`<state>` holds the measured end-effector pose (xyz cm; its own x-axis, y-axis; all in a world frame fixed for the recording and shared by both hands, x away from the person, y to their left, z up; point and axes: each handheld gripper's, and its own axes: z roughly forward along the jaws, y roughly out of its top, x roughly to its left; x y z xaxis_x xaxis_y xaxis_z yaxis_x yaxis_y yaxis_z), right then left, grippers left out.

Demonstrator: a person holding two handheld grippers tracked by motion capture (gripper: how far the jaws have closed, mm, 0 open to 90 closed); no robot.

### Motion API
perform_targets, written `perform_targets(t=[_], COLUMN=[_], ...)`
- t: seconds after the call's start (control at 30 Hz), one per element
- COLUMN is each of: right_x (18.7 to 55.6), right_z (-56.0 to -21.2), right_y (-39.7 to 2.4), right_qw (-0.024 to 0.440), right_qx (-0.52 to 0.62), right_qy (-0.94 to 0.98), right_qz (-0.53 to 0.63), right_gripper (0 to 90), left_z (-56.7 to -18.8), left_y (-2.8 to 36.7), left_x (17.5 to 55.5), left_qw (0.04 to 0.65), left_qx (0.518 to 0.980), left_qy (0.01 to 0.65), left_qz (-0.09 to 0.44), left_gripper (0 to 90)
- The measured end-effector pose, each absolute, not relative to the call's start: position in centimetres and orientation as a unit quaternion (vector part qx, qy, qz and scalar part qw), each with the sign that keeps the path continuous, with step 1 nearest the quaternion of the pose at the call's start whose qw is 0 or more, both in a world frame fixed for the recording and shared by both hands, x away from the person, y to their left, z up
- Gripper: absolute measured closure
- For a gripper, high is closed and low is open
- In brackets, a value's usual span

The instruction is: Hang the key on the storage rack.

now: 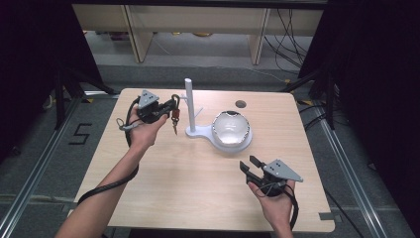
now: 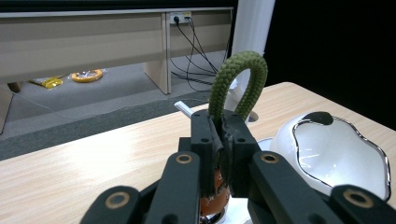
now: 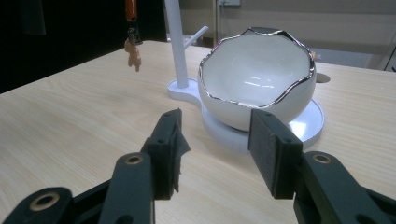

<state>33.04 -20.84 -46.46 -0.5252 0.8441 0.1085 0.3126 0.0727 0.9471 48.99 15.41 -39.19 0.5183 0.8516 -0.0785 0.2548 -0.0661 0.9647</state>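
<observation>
Our left gripper [image 2: 219,140] pinched the olive-green braided cord loop [image 2: 238,79] beside the white plastic peg stand [image 1: 190,106]; our right gripper [image 3: 217,140] gaped, holding nothing.

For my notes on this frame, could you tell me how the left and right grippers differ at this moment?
The left gripper is shut on a green cord loop with a charm hanging beneath; the right gripper stands open and empty. The left is raised beside the white post; the right sits low near the table's front edge. Both have black jaws.
</observation>
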Motion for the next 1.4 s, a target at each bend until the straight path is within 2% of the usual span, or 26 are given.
perform_targets(t=[0.67, 0.73, 1.03, 1.07, 1.13, 1.3, 1.4], right_x=[33.1, 33.1, 33.1, 32.9, 33.1, 32.9, 33.1], right_z=[-46.5, -46.5, -46.5, -46.5, -46.6, -46.6, -46.6], right_y=[-21.0, -21.1, -21.1, -20.9, -21.1, -21.0, -21.2], right_qw=[0.246, 0.257, 0.255, 0.242, 0.256, 0.244, 0.253], right_qx=[0.415, 0.415, 0.417, 0.432, 0.415, 0.428, 0.417], right_qy=[0.69, 0.692, 0.692, 0.687, 0.693, 0.69, 0.691], right_qz=[0.54, 0.531, 0.532, 0.532, 0.53, 0.531, 0.533], right_gripper=[55.3, 55.3, 55.3, 55.3, 55.3, 55.2, 55.2], left_z=[-39.3, -39.4, -39.3, -39.3, -39.3, -39.1, -39.1], left_y=[15.0, 15.0, 14.9, 14.9, 14.9, 14.9, 14.7], left_x=[49.8, 49.8, 50.1, 50.2, 50.2, 50.2, 50.3], left_qw=[0.546, 0.546, 0.547, 0.547, 0.548, 0.548, 0.548], left_qx=[0.677, 0.677, 0.676, 0.676, 0.675, 0.675, 0.675], left_qy=[0.417, 0.418, 0.422, 0.422, 0.424, 0.425, 0.425], left_qz=[0.265, 0.264, 0.257, 0.256, 0.254, 0.253, 0.251], left_gripper=[84.0, 84.0, 84.0, 83.9, 83.9, 83.9, 83.9])
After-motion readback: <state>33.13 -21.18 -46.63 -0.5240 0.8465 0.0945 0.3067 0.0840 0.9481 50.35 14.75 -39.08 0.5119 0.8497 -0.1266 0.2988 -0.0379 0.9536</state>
